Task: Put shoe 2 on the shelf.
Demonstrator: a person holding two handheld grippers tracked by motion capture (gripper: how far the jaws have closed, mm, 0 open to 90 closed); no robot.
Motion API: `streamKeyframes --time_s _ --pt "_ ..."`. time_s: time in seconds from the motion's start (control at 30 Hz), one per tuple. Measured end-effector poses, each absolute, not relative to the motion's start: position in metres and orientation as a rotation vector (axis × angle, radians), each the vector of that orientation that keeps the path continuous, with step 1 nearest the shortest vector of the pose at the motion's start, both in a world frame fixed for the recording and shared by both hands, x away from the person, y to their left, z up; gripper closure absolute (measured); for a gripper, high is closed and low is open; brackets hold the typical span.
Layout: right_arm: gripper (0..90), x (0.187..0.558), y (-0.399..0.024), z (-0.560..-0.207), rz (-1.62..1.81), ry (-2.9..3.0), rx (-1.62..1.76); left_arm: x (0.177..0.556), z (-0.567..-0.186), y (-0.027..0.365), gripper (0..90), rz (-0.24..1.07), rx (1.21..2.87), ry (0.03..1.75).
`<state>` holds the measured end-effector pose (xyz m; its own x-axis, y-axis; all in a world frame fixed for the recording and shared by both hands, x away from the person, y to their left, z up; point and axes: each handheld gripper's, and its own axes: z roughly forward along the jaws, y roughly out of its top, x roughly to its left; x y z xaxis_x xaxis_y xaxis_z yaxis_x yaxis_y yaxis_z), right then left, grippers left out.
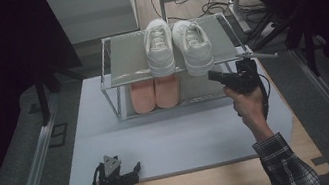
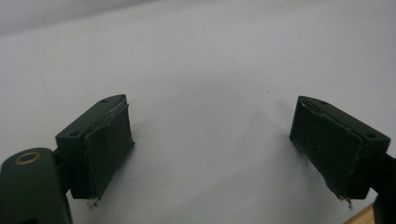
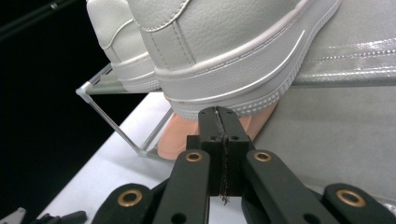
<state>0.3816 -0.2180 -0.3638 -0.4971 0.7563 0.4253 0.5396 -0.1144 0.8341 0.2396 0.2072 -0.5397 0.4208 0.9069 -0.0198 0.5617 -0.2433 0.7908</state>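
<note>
Sneaker point(image 1: 193, 46) is the target: right one of a white pair on the top shelf of a small wire rack point(image 1: 110, 88) at the far middle of the table point(image 1: 180, 140). Its heel hangs off the near edge of the shelf. The left sneaker point(image 1: 159, 47) sits just beside it, and a pink pair point(image 1: 155, 94) is on the lower shelf.

Right hand-held gripper point(image 1: 214, 75) is just under and in front of that overhanging heel. In the right gripper view its jaws are pressed together with nothing between them, tips right at the white sole rim point(image 3: 224, 95); whether they touch it I can't tell.

Left hand-held gripper point(image 1: 135, 169) is parked at the near left edge of the table, jaws wide apart over bare white surface, holding nothing.

Handling, my read:
- Light for its bulk, one gripper should carry it.
- Sole is stiff rubber, upper is smooth faux leather and padded, so it will give under the pads.
- Smooth surface could slip; the textured sole rim gives better bite.
- Best hold: heel counter, one jaw inside the collar, one outside. A side pinch across the heel also works.
- With jaws together the gripper can only push. The shoe could slide or tip off the edge.
</note>
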Motion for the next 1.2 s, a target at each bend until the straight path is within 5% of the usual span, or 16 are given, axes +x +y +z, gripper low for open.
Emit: streamKeyframes --time_s 0.43,1.2 --pt "89.4 0.389 -0.184 -0.362 1.658 2.027 1.394 0.24 -0.54 0.207 12.5 0.587 1.93 1.246" --pt "89.4 0.406 -0.191 -0.364 1.615 1.965 1.466 0.24 -0.54 0.207 12.5 0.587 1.93 1.246"
